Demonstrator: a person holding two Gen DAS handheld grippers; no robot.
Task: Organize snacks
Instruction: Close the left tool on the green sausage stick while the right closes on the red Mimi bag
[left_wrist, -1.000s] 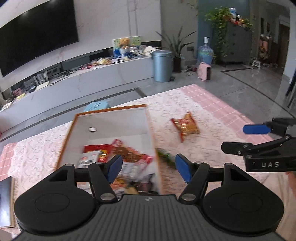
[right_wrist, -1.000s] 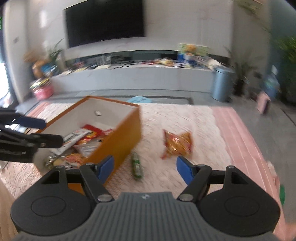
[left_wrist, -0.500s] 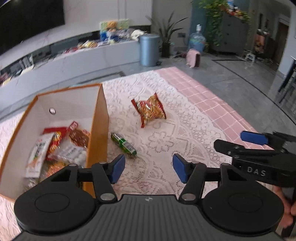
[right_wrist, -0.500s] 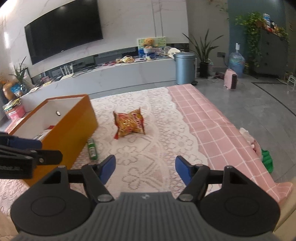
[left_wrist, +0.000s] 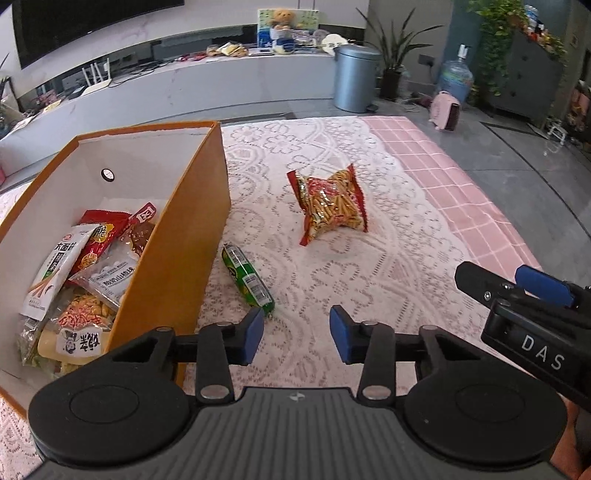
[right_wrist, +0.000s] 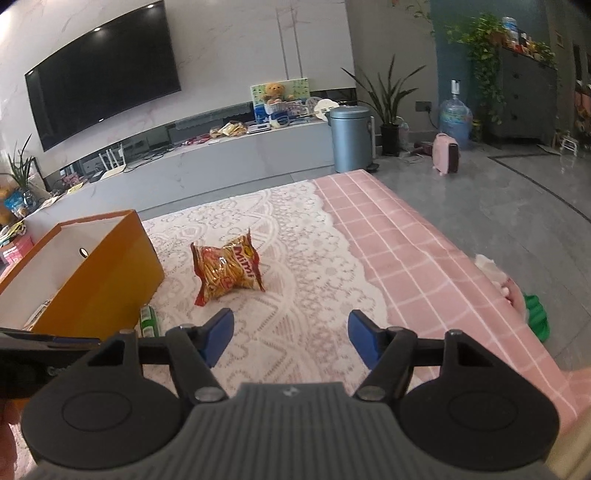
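Note:
An orange box (left_wrist: 177, 236) with white inner walls stands on the left of the table and holds several snack packets (left_wrist: 85, 266). Just right of it lies a green snack tube (left_wrist: 247, 280). A red-and-yellow snack bag (left_wrist: 332, 206) lies farther out on the lace cloth. My left gripper (left_wrist: 297, 338) hovers low over the cloth, its jaws closing with nothing between them; the tube's near end sits just beyond its left fingertip. My right gripper (right_wrist: 291, 338) stands open and empty, short of the snack bag (right_wrist: 229, 269); the box (right_wrist: 110, 273) and the tube (right_wrist: 149, 321) are on its left.
White lace cloth (left_wrist: 388, 266) lies over a pink checked cloth (right_wrist: 417, 266); the table edge runs along the right. Something green and white (right_wrist: 532, 314) sits at that edge. Beyond are a TV console (right_wrist: 229, 162), a grey bin (right_wrist: 351, 136) and the floor.
My left gripper has come off the box, moving right and down toward the green tube, and its jaws have narrowed. My right gripper has sunk toward the snack bag.

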